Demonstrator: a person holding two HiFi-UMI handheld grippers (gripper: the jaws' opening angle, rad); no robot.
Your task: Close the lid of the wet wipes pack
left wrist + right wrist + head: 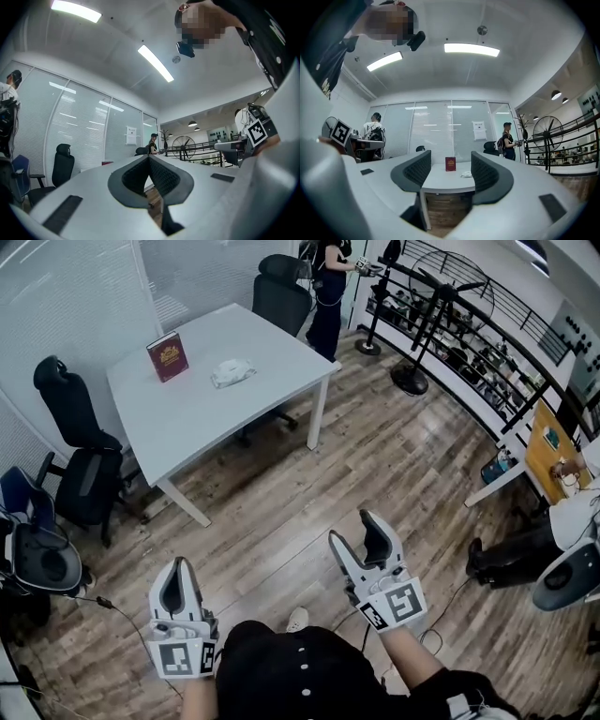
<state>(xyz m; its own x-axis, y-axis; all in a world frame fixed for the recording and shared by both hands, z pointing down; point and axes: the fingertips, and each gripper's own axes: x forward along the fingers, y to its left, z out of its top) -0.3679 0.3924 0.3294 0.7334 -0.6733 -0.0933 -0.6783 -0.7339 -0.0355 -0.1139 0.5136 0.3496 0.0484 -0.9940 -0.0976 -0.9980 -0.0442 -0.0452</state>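
Observation:
The wet wipes pack [232, 372] is a small whitish packet lying on the white table [206, 418], to the right of a red book [168, 356]. From this distance I cannot tell how its lid stands. Both grippers hang low over the wooden floor, well short of the table. My left gripper [178, 566] is shut and holds nothing, its dark pads meeting in the left gripper view [149, 160]. My right gripper [357, 530] is open and empty. The right gripper view frames the table edge, the red book [450, 163] and the pack [466, 174] between its jaws [450, 171].
Black office chairs [77, 442] stand left of the table and another [282, 298] behind it. A person [330, 287] stands at the back. A floor fan [441, 310] and a black railing [487, 343] run along the right, where a seated person [562, 531] works.

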